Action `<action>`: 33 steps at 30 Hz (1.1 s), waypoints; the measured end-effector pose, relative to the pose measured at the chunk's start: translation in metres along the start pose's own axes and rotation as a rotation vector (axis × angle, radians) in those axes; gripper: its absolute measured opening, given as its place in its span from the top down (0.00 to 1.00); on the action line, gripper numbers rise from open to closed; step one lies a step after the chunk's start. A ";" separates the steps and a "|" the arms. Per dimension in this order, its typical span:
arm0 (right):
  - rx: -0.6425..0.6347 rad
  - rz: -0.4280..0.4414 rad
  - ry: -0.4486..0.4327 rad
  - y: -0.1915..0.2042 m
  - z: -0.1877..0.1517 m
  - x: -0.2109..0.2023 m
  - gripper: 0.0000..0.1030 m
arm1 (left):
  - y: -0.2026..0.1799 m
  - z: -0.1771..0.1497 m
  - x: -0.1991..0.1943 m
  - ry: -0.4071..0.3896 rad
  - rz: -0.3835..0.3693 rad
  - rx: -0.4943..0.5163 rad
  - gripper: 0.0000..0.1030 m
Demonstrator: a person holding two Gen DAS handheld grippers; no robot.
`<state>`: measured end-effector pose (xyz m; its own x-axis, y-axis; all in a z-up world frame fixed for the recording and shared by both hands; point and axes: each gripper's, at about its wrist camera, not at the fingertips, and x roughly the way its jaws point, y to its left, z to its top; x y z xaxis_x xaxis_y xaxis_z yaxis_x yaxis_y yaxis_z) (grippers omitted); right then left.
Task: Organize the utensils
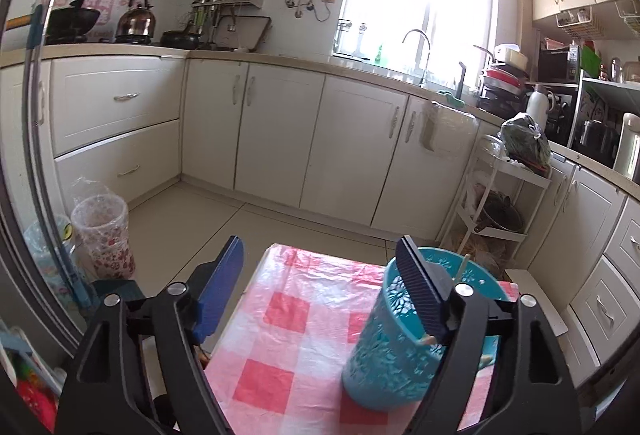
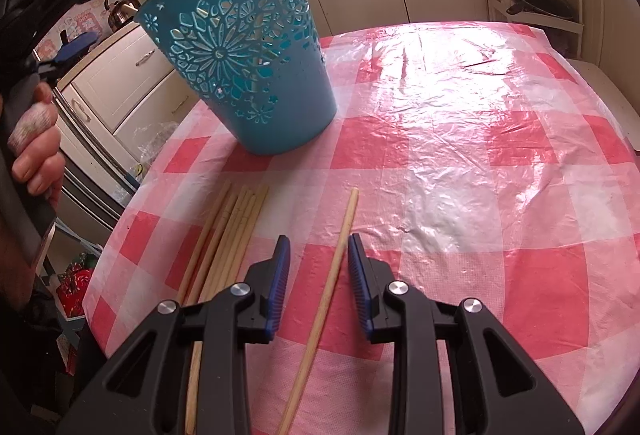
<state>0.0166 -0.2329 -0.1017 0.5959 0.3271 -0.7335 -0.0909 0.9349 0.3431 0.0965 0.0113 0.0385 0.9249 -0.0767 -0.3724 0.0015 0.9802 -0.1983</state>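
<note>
The table [image 2: 460,123] under its pink checked plastic cover carries everything here, and that cover is wrinkled and glossy, so anything pushed along it could skid or drag the sheet. Biggest piece on it is the teal cutout holder [image 2: 248,47], standing toward the far left corner and leaning in the right wrist view. The left gripper [image 1: 328,275] has its jaws spread wide; one jaw sits inside the holder's mouth, the other hangs outside in the air, nothing pinched. If that jaw levers the rim, the holder could tip off the near left edge, which is close. A stick tip [image 1: 464,263] pokes up at the rim, so something is already in there, though how many pieces the wall hides I cannot say.

Down on the cloth near the left edge lies the bundle of chopsticks [image 2: 228,235], side by side, their near ends cut off behind the right gripper's body. Just beside them, the single chopstick [image 2: 332,275] runs straight between the jaws of the right gripper [image 2: 318,255]. Those jaws are open, standing either side of the stick without touching it. It is thin and flat on the cloth; closing too high probably misses it, closing off-centre could flick it sideways into the bundle. Its near end is out of frame.
</note>
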 end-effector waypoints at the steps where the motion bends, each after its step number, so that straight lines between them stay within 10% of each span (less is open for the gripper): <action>1: -0.010 -0.008 0.002 0.001 -0.001 0.000 0.71 | 0.010 -0.007 -0.003 0.012 0.015 -0.014 0.22; 17: -0.182 -0.160 0.057 0.015 -0.003 -0.001 0.93 | 0.070 -0.113 0.011 0.268 0.095 -0.134 0.21; 33: 0.078 0.239 -0.271 0.014 0.078 -0.106 0.96 | 0.071 -0.113 0.016 0.288 0.077 -0.149 0.15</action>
<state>0.0142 -0.2657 0.0268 0.7555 0.4772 -0.4488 -0.1980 0.8195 0.5378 0.0688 0.0594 -0.0838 0.7745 -0.0729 -0.6283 -0.1393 0.9493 -0.2818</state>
